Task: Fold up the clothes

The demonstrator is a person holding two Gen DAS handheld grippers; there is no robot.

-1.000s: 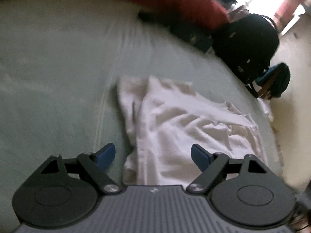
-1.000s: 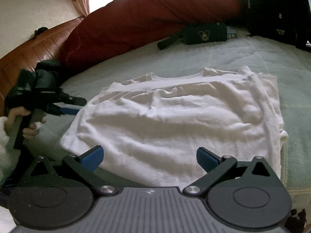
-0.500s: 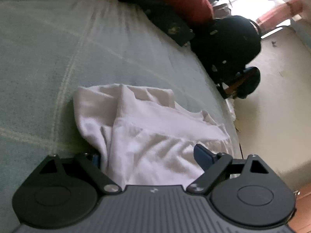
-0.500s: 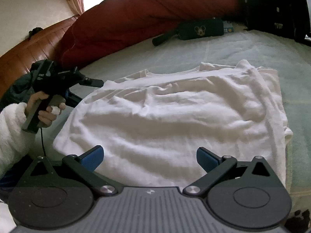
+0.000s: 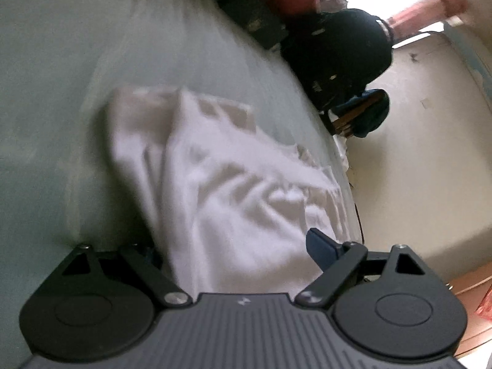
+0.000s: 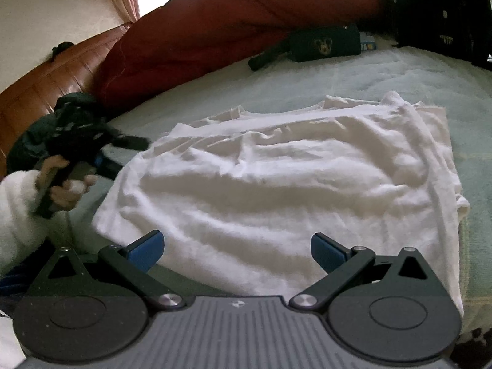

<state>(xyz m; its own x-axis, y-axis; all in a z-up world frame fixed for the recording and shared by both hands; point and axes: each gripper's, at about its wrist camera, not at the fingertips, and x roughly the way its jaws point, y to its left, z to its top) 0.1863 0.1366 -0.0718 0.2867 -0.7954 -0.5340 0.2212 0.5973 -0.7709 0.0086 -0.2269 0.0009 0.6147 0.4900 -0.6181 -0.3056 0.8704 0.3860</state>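
Note:
A white shirt [image 6: 286, 184] lies crumpled but spread flat on the pale green bed [image 6: 384, 73]. My right gripper [image 6: 236, 247] hovers open at the shirt's near hem, both blue pads apart over the cloth. A hand holds my left gripper [image 6: 101, 153] at the shirt's left edge. In the blurred left wrist view, the shirt [image 5: 221, 190] fills the space between the wide-open fingers of the left gripper [image 5: 236, 246]. Its right pad [image 5: 319, 246] shows, while the cloth edge hides the left pad.
A dark red pillow [image 6: 246, 15] and a black pouch [image 6: 323, 44] lie at the far side of the bed. A black backpack [image 5: 338, 52] sits at the corner. The wooden headboard [image 6: 46, 86] is at left, and the floor [image 5: 415, 153] lies beyond the bed edge.
My left gripper has moved in low to the shirt's edge, so cloth now covers its left pad. The right gripper has barely shifted and stays open.

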